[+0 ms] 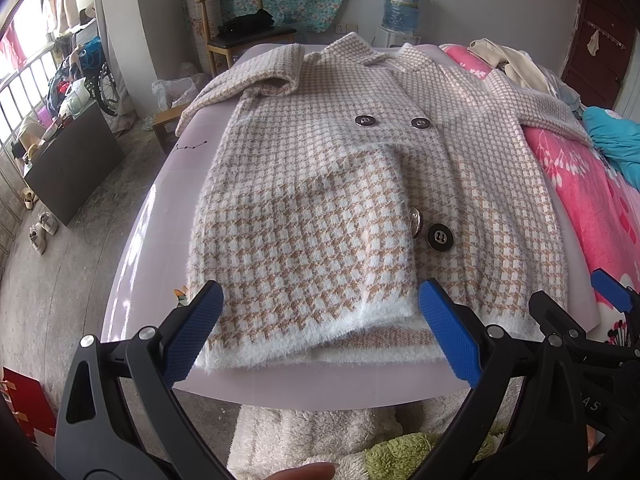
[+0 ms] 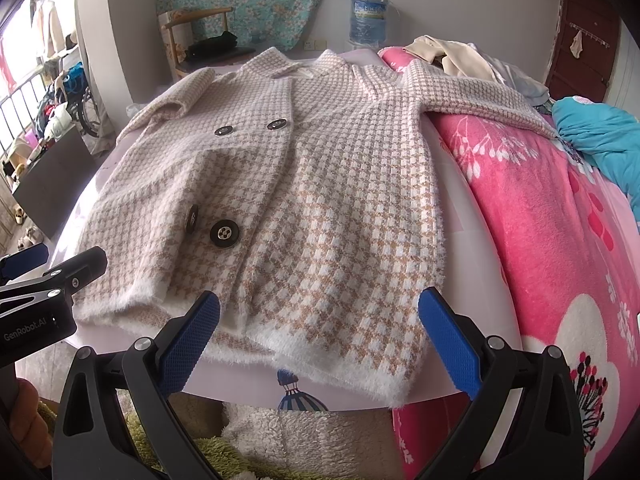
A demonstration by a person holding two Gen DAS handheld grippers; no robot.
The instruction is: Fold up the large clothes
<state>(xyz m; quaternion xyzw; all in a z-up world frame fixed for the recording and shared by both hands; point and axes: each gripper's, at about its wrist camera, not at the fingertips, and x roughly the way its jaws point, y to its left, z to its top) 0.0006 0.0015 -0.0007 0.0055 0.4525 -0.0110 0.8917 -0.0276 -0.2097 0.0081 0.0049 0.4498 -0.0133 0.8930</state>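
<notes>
A fuzzy beige-and-white houndstooth coat lies front up on a pale pink table, collar far, white hem near me. Its left sleeve is folded over at the top; the right sleeve drapes onto the pink blanket. My left gripper is open, its blue pads either side of the hem's left part, holding nothing. My right gripper is open over the hem's right part of the coat, empty. Each gripper shows at the other view's edge.
A bed with a pink floral blanket, a blue cloth and pale clothes lies on the right. A wooden chair and a water jug stand beyond the table. Fluffy cream and green fabric lies below the table's near edge.
</notes>
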